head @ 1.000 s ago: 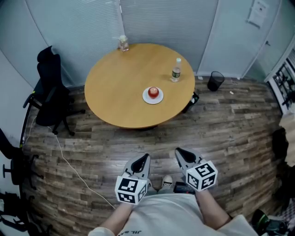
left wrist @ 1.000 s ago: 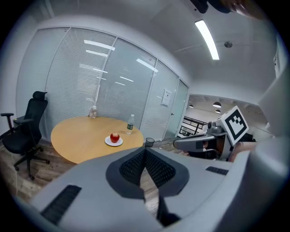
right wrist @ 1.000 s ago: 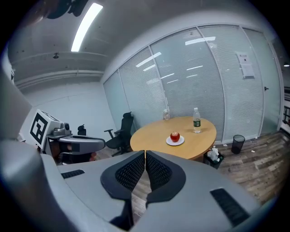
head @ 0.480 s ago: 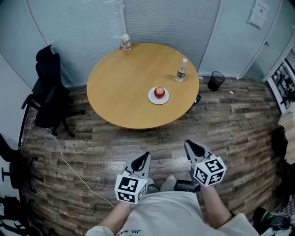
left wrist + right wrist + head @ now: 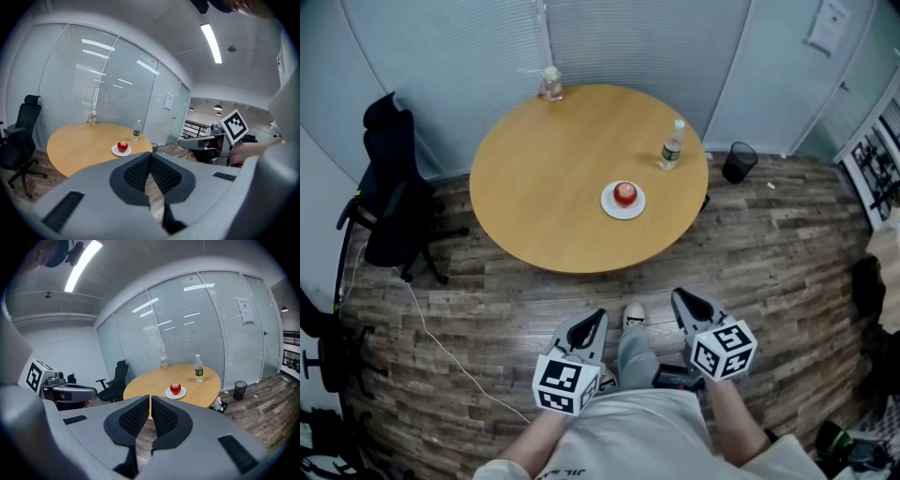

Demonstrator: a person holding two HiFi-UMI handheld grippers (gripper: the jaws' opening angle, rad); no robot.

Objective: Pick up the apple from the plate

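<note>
The left tool (image 5: pixel 592 323) and right tool (image 5: pixel 686 305) both have their jaws together on nothing and are well short of the desk (image 5: pixel 544 178). Since a second ago a shoe (image 5: pixel 634 315) has stepped out between them and the desk edge reaches a little lower in the head view, so I judge the person is walking up and no reach has begun. The apple (image 5: pixel 624 193) sits on its plate (image 5: pixel 609 205) toward 4 o'clock on the desk, with a bottle (image 5: pixel 671 150) at its 2 o'clock. A tool must open before taking it.

place: office meeting room | cues: round table (image 5: pixel 544 178), office chair (image 5: pixel 394 202), blinds (image 5: pixel 459 56)
</note>
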